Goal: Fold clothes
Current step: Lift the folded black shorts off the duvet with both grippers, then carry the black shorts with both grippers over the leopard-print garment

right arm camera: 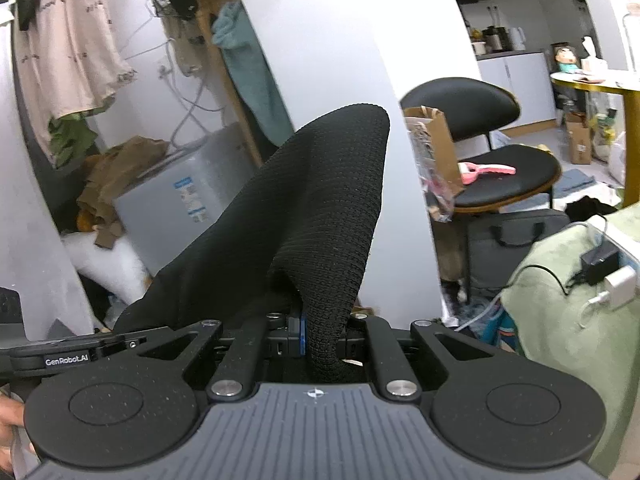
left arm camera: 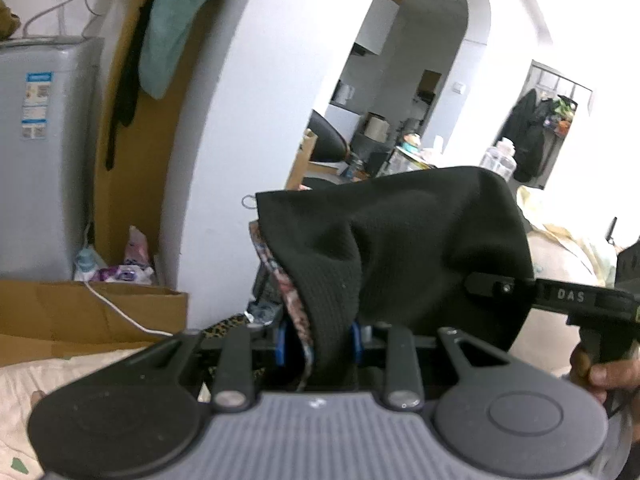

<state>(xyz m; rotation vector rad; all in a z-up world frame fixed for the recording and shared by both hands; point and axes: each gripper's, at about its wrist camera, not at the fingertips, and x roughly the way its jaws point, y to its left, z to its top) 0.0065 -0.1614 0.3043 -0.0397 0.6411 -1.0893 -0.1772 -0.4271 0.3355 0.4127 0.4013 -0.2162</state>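
Observation:
A black ribbed knit garment [left arm camera: 400, 248] with a floral patterned lining at its left edge hangs in the air between both grippers. My left gripper [left arm camera: 320, 340] is shut on one part of it, the cloth pinched between the blue pads. My right gripper [right arm camera: 322, 336] is shut on another part of the garment [right arm camera: 320, 208], which stands up in front of the camera. The right gripper also shows from the side in the left wrist view [left arm camera: 560, 296], at the garment's right edge, held by a hand.
A grey washing machine [left arm camera: 44, 160] and a cardboard box [left arm camera: 92, 312] stand at the left. A white arched wall [left arm camera: 240, 120] is behind. A black chair [right arm camera: 496, 160], a brown paper bag [right arm camera: 432, 148] and a green cloth with chargers [right arm camera: 568, 320] are at the right.

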